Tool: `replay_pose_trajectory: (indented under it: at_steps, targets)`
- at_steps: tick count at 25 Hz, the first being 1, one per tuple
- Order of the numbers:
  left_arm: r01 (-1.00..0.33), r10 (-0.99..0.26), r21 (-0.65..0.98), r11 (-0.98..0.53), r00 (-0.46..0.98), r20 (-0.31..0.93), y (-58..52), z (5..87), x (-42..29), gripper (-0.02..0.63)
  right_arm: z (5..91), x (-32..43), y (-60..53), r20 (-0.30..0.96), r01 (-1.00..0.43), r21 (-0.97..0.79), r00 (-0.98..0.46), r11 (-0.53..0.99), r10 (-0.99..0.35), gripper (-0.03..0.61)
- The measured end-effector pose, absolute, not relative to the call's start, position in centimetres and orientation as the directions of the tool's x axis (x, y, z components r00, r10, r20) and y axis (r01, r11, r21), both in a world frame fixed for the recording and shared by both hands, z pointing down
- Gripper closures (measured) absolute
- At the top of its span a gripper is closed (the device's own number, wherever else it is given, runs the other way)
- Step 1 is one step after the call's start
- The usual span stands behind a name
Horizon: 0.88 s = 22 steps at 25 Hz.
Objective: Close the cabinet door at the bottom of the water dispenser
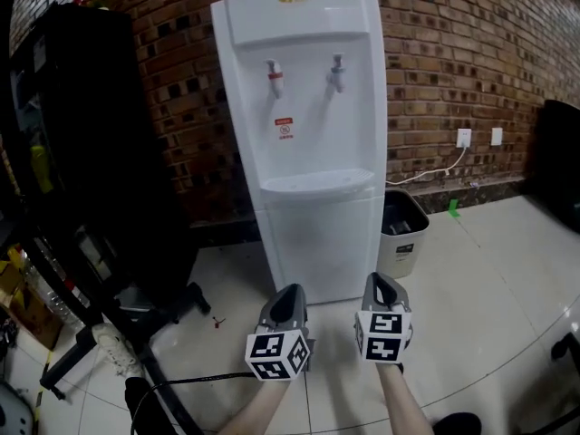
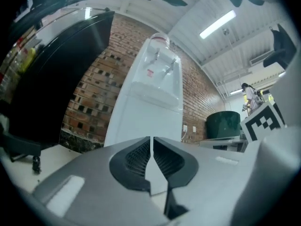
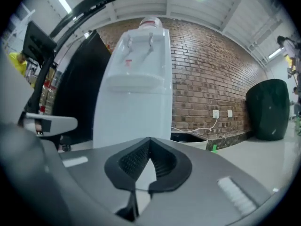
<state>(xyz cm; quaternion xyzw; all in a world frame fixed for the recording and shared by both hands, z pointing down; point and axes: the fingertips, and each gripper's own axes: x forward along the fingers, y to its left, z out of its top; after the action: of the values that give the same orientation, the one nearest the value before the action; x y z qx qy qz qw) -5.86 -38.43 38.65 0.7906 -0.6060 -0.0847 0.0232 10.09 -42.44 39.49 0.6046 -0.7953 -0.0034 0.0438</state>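
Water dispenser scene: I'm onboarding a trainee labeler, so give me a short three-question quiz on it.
1. What stands on the floor just right of the water dispenser in the head view?
2. The right claw is: A) wide open; B) shut, empty; C) shut on a cup.
3. True or false: the dispenser's bottom cabinet door looks closed.
Key: 1 a waste bin; 2 B; 3 true.
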Motion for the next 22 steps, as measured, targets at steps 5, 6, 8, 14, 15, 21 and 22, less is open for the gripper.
replay_pose_trajectory:
  at_steps: [5, 6, 8, 14, 15, 21, 22]
  targets:
    - [-0.958, -0.957, 0.063, -0.28, 0.273, -0.098, -29.5, 37.4, -6.6, 0.601, 37.1, 7.1, -33.2, -0.007, -0.918, 0.04, -0.396, 0.395, -0.918, 0.578]
    - [-0.959, -0.96, 0.087, -0.269, 0.259, -0.111, -27.8, 37.2, -7.2, 0.601, 36.7, 6.4, -31.7, -0.027, -0.907, 0.066, -0.419, 0.416, -0.908, 0.578]
    - [-0.971, -0.97, 0.091, -0.223, 0.211, -0.119, -24.6, 37.6, -9.0, 0.601, 36.8, 4.7, -29.1, -0.061, -0.893, 0.075, -0.448, 0.444, -0.892, 0.578]
    - [-0.991, -0.989, 0.022, -0.132, 0.13, -0.068, -19.1, 42.9, -10.8, 0.601, 41.1, 2.1, -22.6, -0.05, -0.887, 0.019, -0.462, 0.462, -0.885, 0.578]
    - [-0.988, -0.988, 0.058, -0.14, 0.136, -0.07, -18.8, 43.3, -10.8, 0.601, 41.8, 1.8, -22.0, -0.054, -0.889, 0.021, -0.458, 0.458, -0.887, 0.578]
    - [-0.984, -0.988, 0.118, -0.131, 0.12, -0.092, -18.1, 43.4, -12.0, 0.601, 42.4, 0.8, -20.9, -0.07, -0.888, 0.028, -0.459, 0.458, -0.886, 0.578]
    - [-0.982, -0.99, 0.137, -0.128, 0.117, -0.085, -18.2, 43.6, -12.1, 0.601, 42.2, 0.8, -20.9, -0.069, -0.887, 0.027, -0.461, 0.46, -0.885, 0.578]
